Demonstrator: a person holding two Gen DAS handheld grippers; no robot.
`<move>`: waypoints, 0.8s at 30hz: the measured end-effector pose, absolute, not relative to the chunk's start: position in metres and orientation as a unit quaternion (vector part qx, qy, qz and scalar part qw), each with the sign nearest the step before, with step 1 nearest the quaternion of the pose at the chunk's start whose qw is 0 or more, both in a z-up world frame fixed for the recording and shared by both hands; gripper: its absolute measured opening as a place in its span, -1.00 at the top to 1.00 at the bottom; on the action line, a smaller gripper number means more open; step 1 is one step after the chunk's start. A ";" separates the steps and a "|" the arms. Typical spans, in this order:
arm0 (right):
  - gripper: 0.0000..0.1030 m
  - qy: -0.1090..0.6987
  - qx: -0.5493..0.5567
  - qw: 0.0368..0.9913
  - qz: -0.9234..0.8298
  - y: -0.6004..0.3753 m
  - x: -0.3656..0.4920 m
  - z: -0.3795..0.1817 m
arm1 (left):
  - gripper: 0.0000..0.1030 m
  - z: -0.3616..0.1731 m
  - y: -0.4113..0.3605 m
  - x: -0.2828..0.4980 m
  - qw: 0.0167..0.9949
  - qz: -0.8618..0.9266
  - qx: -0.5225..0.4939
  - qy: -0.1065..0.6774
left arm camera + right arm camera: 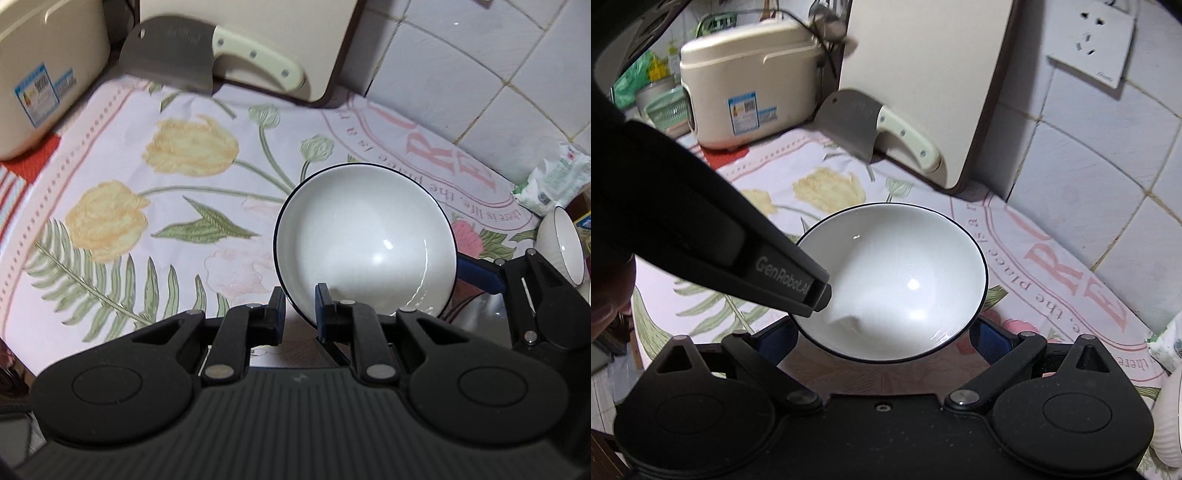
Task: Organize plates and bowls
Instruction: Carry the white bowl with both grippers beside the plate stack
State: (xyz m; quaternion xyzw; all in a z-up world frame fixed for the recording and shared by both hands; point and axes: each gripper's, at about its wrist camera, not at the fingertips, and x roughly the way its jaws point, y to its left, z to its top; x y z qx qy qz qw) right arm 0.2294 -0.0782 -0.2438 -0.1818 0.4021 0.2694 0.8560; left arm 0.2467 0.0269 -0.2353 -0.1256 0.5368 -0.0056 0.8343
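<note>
A white bowl with a thin dark rim [364, 242] is tilted above the flowered cloth [155, 192]. My left gripper [301, 310] is shut on its near rim, one finger inside and one outside. In the right wrist view the same bowl [897, 280] lies between my right gripper's [884, 341] spread fingers, which stand open on either side of it; the left gripper's body [738, 254] reaches in from the left. A second white bowl [561, 243] stands at the right edge.
A cleaver [192, 55] leans on an upright cutting board [258, 33] at the back. A cream rice cooker [40, 74] stands back left. A tiled wall [480, 74] is at the right, with a plastic packet [554, 181] below it.
</note>
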 end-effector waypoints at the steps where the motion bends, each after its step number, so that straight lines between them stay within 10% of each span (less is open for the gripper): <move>1: -0.95 0.405 -0.185 0.854 0.270 -0.077 0.232 -0.247 | 0.72 -0.238 0.028 0.247 0.833 -0.006 -0.128 0.538; 16: -0.95 0.449 -0.193 0.831 0.265 -0.072 0.236 -0.257 | 0.71 -0.249 0.027 0.249 0.808 -0.011 -0.132 0.574; 24: -0.93 0.422 -0.229 0.836 0.266 -0.081 0.211 -0.243 | 0.37 -0.230 0.019 0.232 0.817 -0.027 -0.094 0.568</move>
